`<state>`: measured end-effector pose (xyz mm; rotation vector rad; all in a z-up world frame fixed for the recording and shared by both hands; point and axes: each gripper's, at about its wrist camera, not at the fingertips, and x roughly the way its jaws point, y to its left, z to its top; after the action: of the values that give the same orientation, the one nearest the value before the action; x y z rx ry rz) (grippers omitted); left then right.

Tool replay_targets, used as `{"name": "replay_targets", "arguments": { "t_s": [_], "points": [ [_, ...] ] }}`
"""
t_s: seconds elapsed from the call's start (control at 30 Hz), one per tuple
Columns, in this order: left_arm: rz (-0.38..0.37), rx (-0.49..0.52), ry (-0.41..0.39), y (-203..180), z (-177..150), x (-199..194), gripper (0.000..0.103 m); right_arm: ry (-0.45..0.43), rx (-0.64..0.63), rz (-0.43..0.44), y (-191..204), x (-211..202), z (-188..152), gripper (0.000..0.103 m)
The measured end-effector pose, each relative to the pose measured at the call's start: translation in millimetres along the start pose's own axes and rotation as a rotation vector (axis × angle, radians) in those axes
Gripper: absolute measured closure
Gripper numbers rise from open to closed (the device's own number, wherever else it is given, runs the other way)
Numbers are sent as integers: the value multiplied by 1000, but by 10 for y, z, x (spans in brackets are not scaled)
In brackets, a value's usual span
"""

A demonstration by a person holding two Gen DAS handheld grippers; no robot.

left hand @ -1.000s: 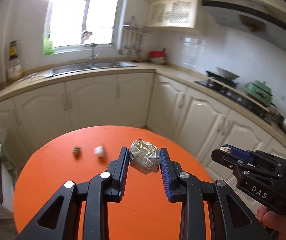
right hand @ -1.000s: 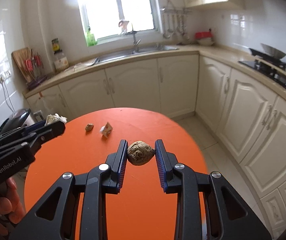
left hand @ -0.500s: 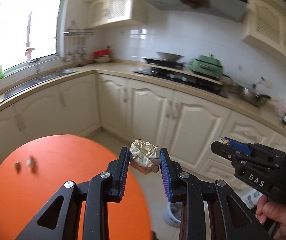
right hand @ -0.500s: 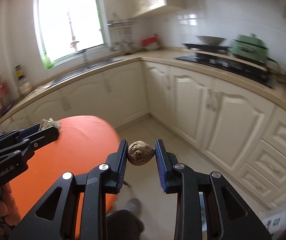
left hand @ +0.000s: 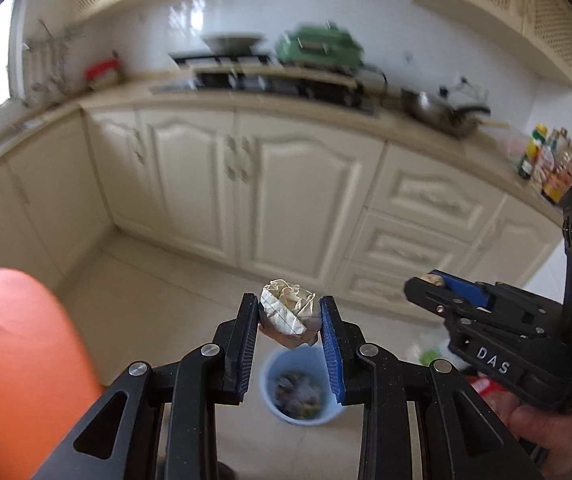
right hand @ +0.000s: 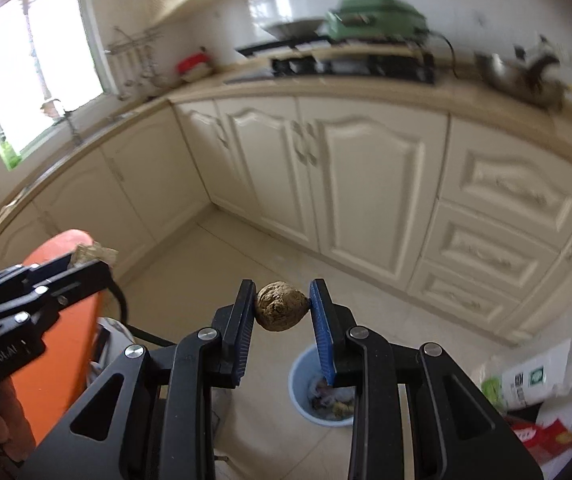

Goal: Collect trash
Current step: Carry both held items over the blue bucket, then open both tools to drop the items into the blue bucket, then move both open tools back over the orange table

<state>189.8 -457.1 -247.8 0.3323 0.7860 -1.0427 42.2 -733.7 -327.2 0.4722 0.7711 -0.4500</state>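
My left gripper [left hand: 288, 312] is shut on a crumpled ball of lined paper [left hand: 287, 316], held over the floor. Below and just beyond it stands a pale blue trash bin [left hand: 305, 416] with scraps inside. My right gripper [right hand: 282, 306] is shut on a brown walnut-like lump [right hand: 281, 307]. The same blue bin [right hand: 303, 404] sits on the floor under its right finger. Each gripper shows in the other's view: the right gripper [left hand: 431, 285] at the right, the left gripper [right hand: 90, 258] at the left with the paper at its tip.
The orange round table [left hand: 18, 352] lies at the left edge. Cream cabinets [left hand: 286, 200] run along the far side under a counter with a stove and a green pot [left hand: 317, 46]. Bags and a red box [right hand: 541, 436] sit on the floor right of the bin.
Both grippers have swung right, away from the orange table, and tipped down toward the floor. The blue bin has come into view beneath them. Both still grip the same pieces.
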Motion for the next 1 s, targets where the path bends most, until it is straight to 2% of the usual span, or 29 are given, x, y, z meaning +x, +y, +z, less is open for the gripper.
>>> {"name": "replay_targets", "arguments": {
  "t_s": [0.2,0.27,0.43,0.53,0.57,0.6,0.67,0.73,0.8,0.83,1.0],
  "points": [
    [-86,-28,159,-134,100,836,76,106,83,-15,-451,470,-199,75],
    [-96,-38,201,-155,105,1048,76,136,107,-8,-554,622,-254,75],
    [-109,-73,280,-75,379,1664,75,200,162,19,-763,987,-365,74],
    [-115,-70,329,-105,627,2158,69,239,189,10,-894,1202,-418,72],
    [-114,-65,345,-133,644,2279,57,245,201,9,-943,1255,-429,72],
    [-110,-68,357,-110,713,2442,39,249,214,2,-980,1284,-444,66],
    [-83,-70,345,-78,760,2581,18,252,231,-21,-1039,1319,-475,46],
    [-55,-71,328,-60,766,2630,11,238,250,-33,-1070,1294,-497,17],
    [-36,-76,334,-50,725,2608,8,226,253,-55,-1084,1265,-515,4],
    [-21,-77,332,-50,690,2574,8,227,254,-66,-1087,1259,-516,1],
    [73,-69,288,-75,604,2239,6,212,265,-96,-1048,1148,-506,0]
  ]
}}
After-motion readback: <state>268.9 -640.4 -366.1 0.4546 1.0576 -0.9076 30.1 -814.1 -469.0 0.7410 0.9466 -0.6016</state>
